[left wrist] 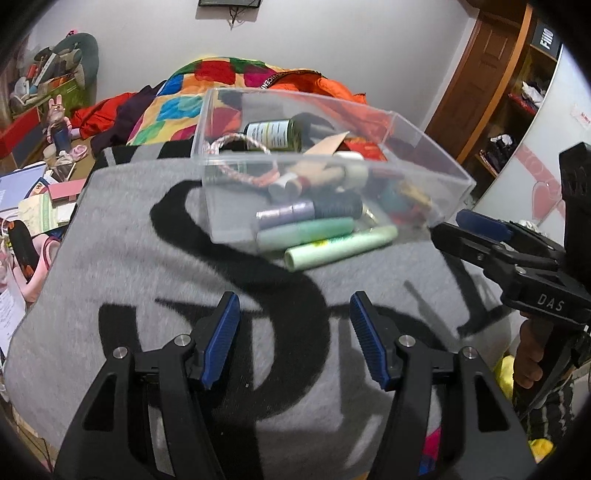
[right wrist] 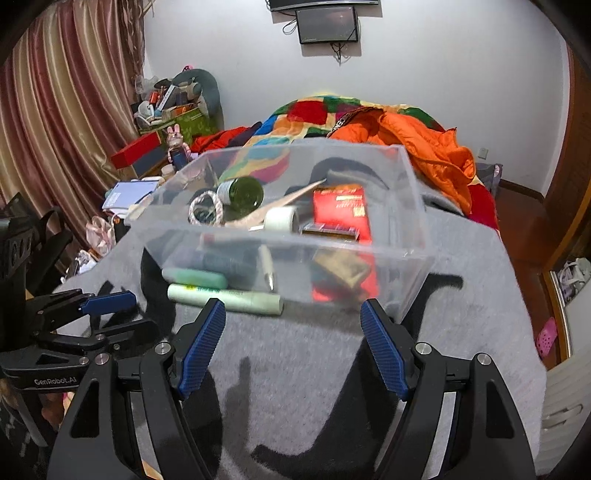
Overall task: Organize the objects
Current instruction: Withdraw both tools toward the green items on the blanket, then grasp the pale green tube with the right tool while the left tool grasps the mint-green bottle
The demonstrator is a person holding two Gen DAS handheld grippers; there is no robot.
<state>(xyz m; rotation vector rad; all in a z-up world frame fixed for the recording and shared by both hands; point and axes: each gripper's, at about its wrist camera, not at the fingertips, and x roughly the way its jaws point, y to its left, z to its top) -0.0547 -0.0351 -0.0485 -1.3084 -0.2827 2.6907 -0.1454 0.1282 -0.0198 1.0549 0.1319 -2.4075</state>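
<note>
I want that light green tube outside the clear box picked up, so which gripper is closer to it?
Right, probably. The right gripper hangs just short of the green tube; the left gripper sits further back.

Place: a lived-in bedroom in a home.
Bed: a grey blanket with black lettering in the near part, a patchwork quilt and an orange padded jacket heaped at the far end.
Left side: striped curtains; boxes and a rabbit figure crowded together.
Far wall: a small mounted screen.
Right side: a wooden wardrobe with clothes on its shelves.
</note>
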